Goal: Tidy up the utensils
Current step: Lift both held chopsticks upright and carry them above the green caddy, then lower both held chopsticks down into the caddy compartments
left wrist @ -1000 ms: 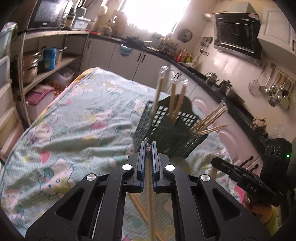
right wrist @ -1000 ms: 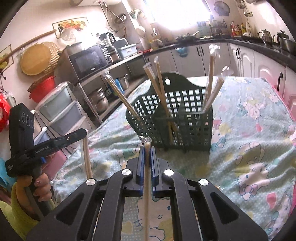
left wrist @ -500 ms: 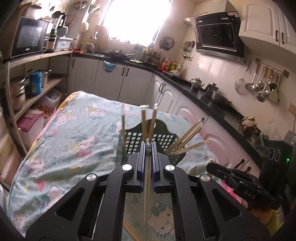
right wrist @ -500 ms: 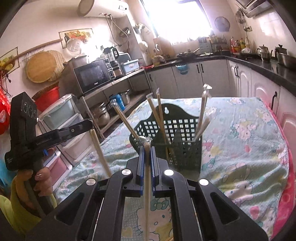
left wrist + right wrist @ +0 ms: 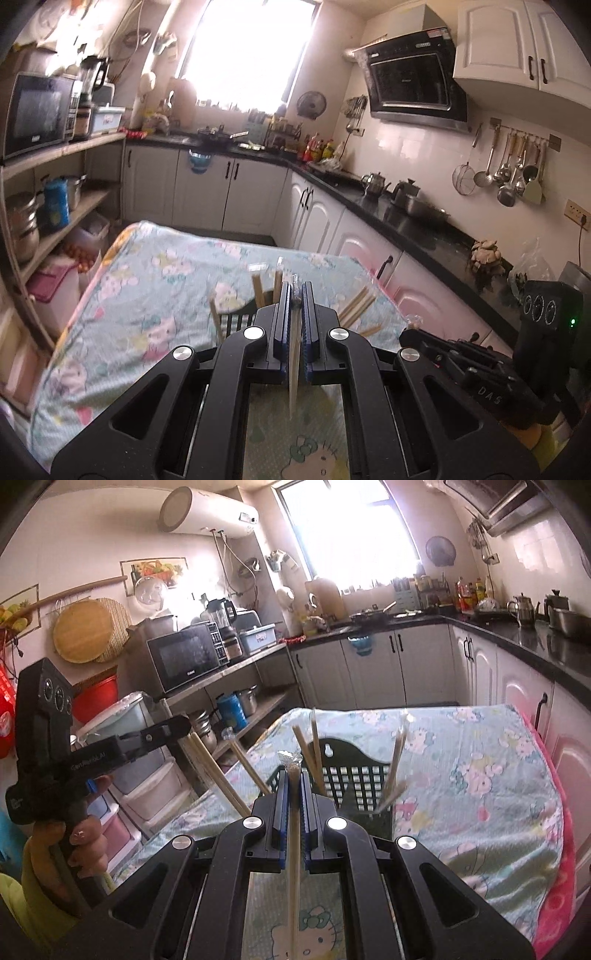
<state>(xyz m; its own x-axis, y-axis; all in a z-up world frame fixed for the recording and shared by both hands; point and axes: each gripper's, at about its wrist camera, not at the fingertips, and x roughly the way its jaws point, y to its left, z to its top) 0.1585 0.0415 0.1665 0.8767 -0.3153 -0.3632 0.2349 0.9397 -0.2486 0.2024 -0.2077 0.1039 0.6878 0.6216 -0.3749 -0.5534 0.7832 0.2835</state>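
A dark green slotted utensil basket (image 5: 354, 786) stands on the table with several wooden chopsticks (image 5: 316, 749) leaning out of it. In the left wrist view the basket (image 5: 238, 319) is mostly hidden behind my gripper. My left gripper (image 5: 294, 291) is shut on a wrapped pair of chopsticks (image 5: 293, 373), held above the basket. My right gripper (image 5: 291, 775) is shut on another wrapped pair of chopsticks (image 5: 293, 849), just before the basket. The left gripper also shows in the right wrist view (image 5: 177, 727), holding its chopsticks (image 5: 218, 775).
The table wears a light blue cartoon-print cloth (image 5: 155, 280). Shelves with pots and a microwave (image 5: 184, 661) stand to the left. A black counter with kettles (image 5: 373, 184) runs along the right wall. Plastic drawers (image 5: 147, 775) stand by the table's left side.
Both grippers have risen and tilted up with their chopsticks. The basket has dropped lower in both views and is now partly hidden behind the fingers.
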